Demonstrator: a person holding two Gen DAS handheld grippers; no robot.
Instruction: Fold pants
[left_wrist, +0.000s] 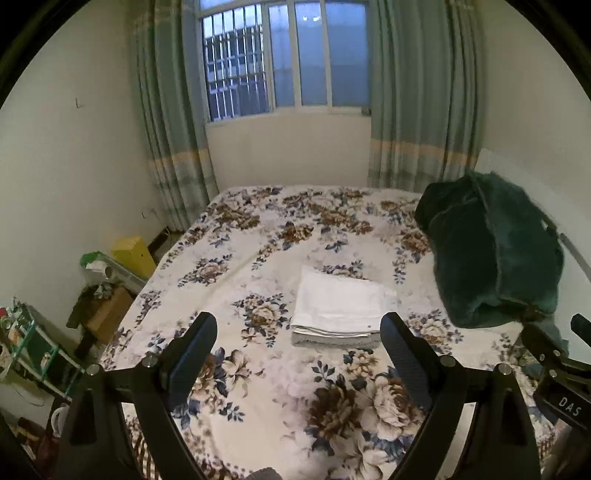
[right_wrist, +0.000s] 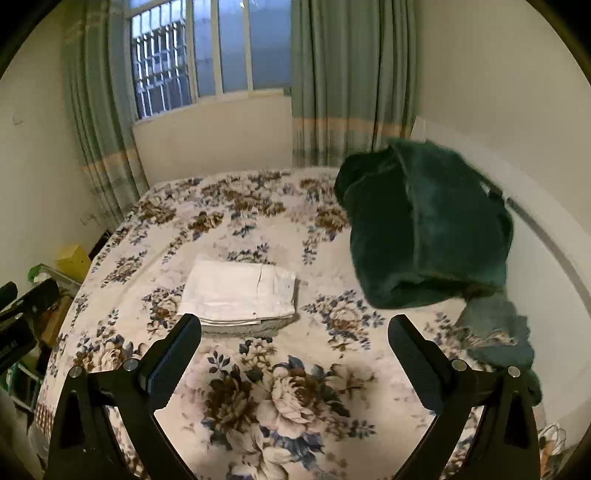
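Both grippers hung nearest the lens, low in each frame: the left gripper (left_wrist: 299, 326) and the right gripper (right_wrist: 294, 328) had their fingers spread wide apart, grasping nothing, over the bedspread (left_wrist: 258, 406). At the left edge of the left wrist view, beside the bed, stood a yellow box (left_wrist: 133, 255) and a green rack (left_wrist: 33, 350). Right of these, near the middle of the frame between the fingertips, the pants (left_wrist: 338, 308) lay as a flat white folded stack on the floral cover; in the right wrist view the same stack (right_wrist: 238, 293) sat left of centre, just beyond the left fingertip. Further right, a dark green blanket (left_wrist: 495, 251) was heaped against the wall, well apart from the pants. Behind, at the top, the window (left_wrist: 284, 59) stood between curtains (left_wrist: 421, 92).
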